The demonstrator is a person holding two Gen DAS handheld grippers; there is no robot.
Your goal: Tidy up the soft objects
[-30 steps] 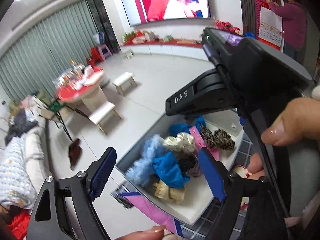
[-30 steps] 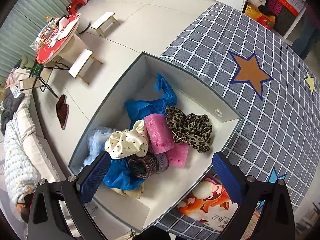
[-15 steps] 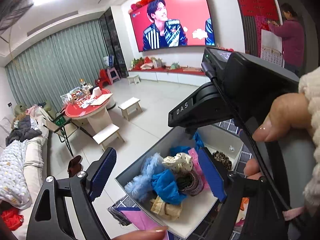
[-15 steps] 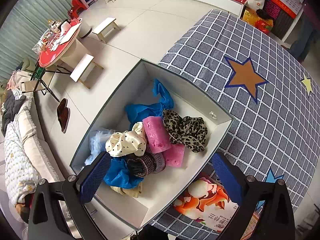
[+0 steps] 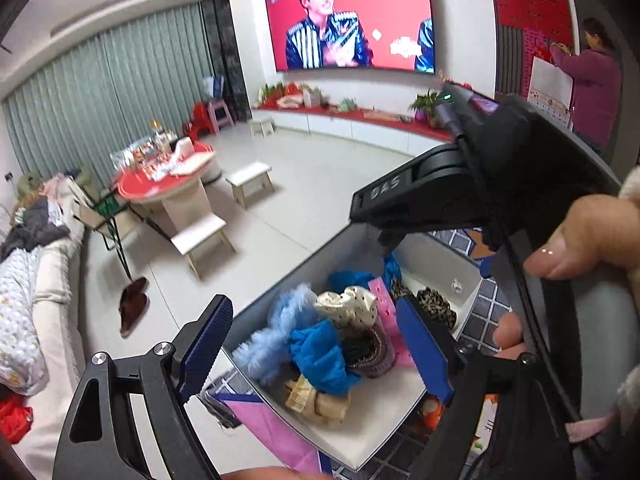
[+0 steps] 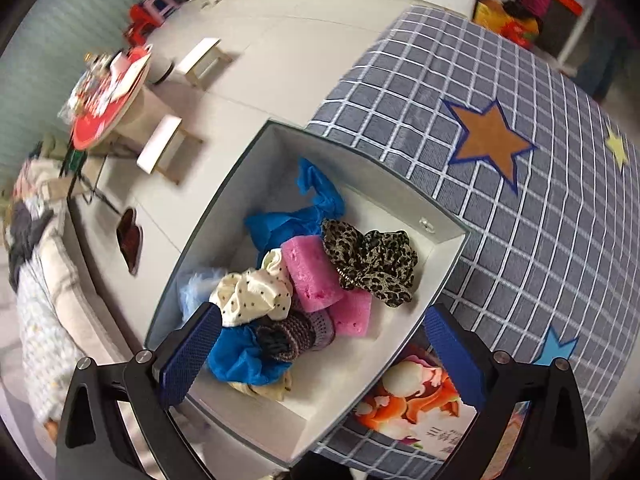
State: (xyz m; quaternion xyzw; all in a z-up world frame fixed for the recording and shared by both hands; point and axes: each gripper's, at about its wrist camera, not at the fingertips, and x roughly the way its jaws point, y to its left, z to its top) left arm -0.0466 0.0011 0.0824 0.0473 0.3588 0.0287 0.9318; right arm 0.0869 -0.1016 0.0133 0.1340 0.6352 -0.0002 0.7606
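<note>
From the left wrist, the left gripper [image 5: 316,344] is seen spread and empty above the white box [image 5: 372,436] of soft things.

From the right wrist, the right gripper [image 6: 320,354] is spread, empty, over the box's near edge; the checked cloth [image 6: 540,248] lies bare beside it.

My left gripper [image 5: 316,346] had black angular arms with triangular cut-outs, silver screw heads, and blue ribbed pads on its fingers [image 5: 206,346]. My right gripper [image 6: 320,354] was built alike: black frame, round silver screws, blue textured pads. Its black housing bore white letters "DAS", a dark cable and a small green light. My right hand [image 5: 576,240] wore a fuzzy cream sleeve.
</note>
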